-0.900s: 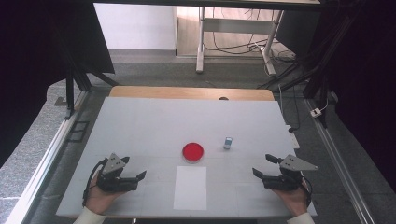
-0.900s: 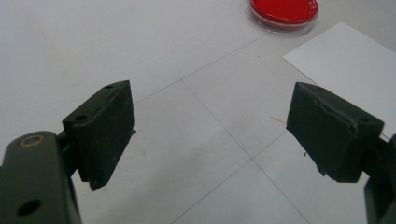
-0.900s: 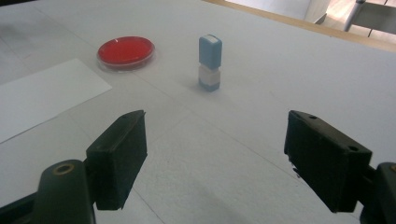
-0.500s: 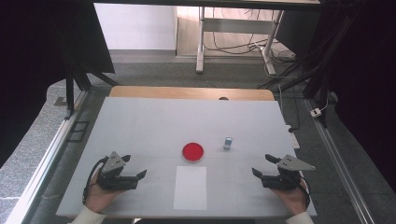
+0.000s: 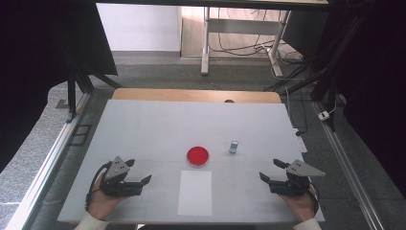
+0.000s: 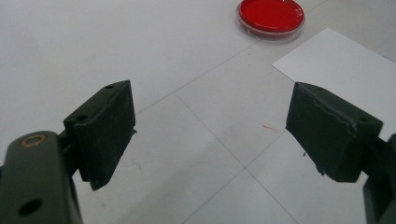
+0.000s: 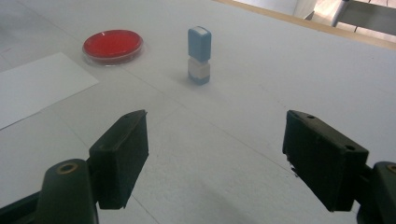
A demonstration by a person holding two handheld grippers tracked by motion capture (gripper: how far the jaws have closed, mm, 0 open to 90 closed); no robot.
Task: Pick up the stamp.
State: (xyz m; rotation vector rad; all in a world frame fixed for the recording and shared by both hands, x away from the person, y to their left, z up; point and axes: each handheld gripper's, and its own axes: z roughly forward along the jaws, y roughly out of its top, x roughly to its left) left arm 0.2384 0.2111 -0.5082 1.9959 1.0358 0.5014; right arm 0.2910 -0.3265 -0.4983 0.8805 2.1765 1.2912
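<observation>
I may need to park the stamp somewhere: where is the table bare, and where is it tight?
Bare: the whole far half of the table beyond the red dish and stamp; also the strips between the paper and each open gripper, left and right. Tightest: the centre, where dish, stamp and paper sit close.

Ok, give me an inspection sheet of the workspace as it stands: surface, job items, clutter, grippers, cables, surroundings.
Surface: white table, faint red mark between the left fingers in the left gripper view.
Job's things: red dish; white paper sheet just nearer the person; small blue-and-white stamp upright, right of the dish.
Clutter: nothing seen.
Grippers: left gripper and right gripper open, empty, at the near edge.
Cables: black lead at the left gripper; more on the floor beyond.
Surroundings: dark curtains, metal frame, grey floor.
</observation>
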